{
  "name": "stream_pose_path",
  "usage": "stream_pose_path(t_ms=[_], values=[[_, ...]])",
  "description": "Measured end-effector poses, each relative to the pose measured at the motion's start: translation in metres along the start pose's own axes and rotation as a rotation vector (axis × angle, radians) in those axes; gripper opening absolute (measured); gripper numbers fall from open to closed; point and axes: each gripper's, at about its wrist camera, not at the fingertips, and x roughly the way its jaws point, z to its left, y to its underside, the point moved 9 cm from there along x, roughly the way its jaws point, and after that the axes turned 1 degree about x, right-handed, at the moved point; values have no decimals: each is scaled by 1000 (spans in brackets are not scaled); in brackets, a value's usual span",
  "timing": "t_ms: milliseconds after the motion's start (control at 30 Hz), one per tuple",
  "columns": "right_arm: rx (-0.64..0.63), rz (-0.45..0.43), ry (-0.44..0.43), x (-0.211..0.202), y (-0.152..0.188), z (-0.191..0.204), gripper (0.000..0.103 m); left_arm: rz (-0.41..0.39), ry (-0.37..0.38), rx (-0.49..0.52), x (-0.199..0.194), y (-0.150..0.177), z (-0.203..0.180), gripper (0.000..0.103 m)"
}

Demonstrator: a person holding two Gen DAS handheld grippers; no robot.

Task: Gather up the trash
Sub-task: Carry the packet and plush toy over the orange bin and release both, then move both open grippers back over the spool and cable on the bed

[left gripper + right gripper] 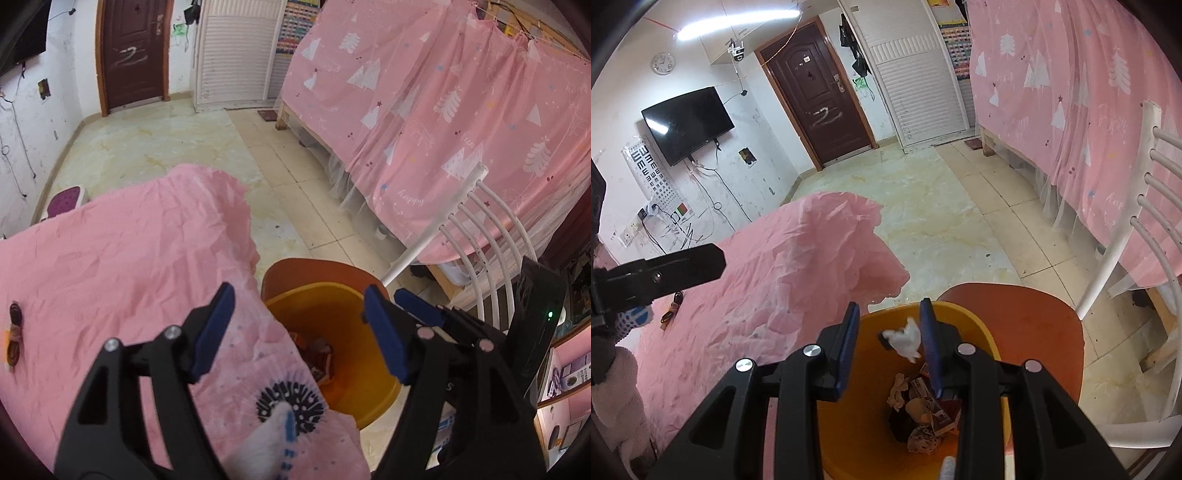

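An orange bin point(343, 295) point(964, 314) stands on a red-orange chair seat point(1034, 325) beside the pink-covered table point(110, 258). Wrappers and crumpled paper point(923, 402) lie inside it. My left gripper point(299, 332) hangs open above the bin's near rim with nothing pressed between its blue pads. Just below it is a blurred pink piece with a round black print point(291, 402); I cannot tell what it is. My right gripper point(889, 343) is over the bin, nearly shut, with a crumpled white tissue point(905, 338) between its pads.
The chair's white slatted back point(1145, 221) rises on the right. Behind it a pink curtain point(443, 110) hangs over a bed frame. A small dark object point(14, 332) lies on the table's left part. Tiled floor point(923, 221) stretches to a brown door point(816, 96).
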Motion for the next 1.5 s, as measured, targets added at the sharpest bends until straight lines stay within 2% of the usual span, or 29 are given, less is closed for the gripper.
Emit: stream_pose_path(t_ms=[100, 167, 233, 433, 833, 1500], values=[[-6, 6, 7, 2, -1, 5, 29, -20, -3, -22, -11, -1, 11, 70], [-12, 3, 11, 1, -2, 10, 37, -32, -8, -32, -19, -1, 18, 71], [-22, -1, 14, -1, -3, 16, 38, -44, -18, -36, -25, -2, 24, 71], [-70, -19, 5, -5, -12, 46, 39, -91, -53, -68, -48, -3, 52, 75], [-211, -20, -46, 6, -25, 144, 39, -163, -102, -139, -93, 4, 118, 75], [-450, 96, -150, 64, 7, 314, 39, -246, -215, -294, -161, 32, 242, 79]])
